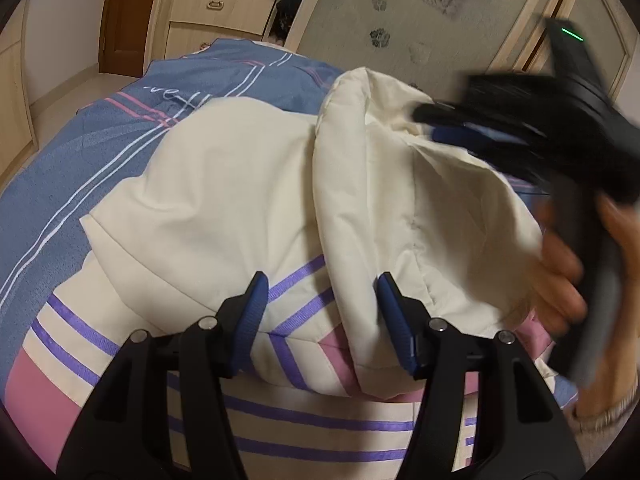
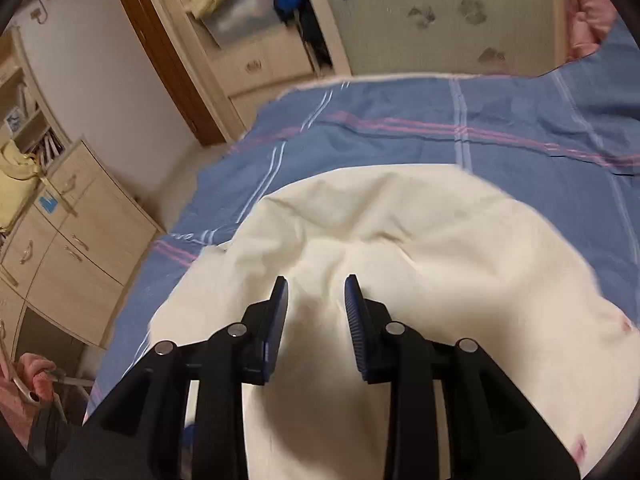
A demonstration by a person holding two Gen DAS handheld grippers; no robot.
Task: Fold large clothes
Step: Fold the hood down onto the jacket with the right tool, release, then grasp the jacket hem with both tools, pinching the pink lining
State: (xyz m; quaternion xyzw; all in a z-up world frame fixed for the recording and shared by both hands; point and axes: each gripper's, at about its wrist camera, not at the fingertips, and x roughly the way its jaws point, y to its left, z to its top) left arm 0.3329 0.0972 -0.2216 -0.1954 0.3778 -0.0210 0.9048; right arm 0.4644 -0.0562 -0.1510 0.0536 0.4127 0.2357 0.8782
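A large cream garment (image 1: 240, 184) with purple and pink stripes lies on the blue striped bed cover (image 1: 72, 168). A cream flap (image 1: 420, 208) is folded over its right side. My left gripper (image 1: 320, 284) is open just above the striped part, with the flap's edge between its fingers. My right gripper (image 1: 452, 120) is blurred, over the flap's far end; its fingers look close together. In the right wrist view the right gripper (image 2: 316, 284) is open and empty above the cream cloth (image 2: 400, 248), which lies on the bed cover (image 2: 440, 132).
Wooden drawers (image 1: 216, 12) and a wardrobe door with paw prints (image 1: 420, 8) stand beyond the bed. A low cabinet (image 2: 72, 248) stands left of the bed. Pink cloth (image 2: 588, 12) lies at the far right. A brown door frame (image 2: 168, 56) is behind.
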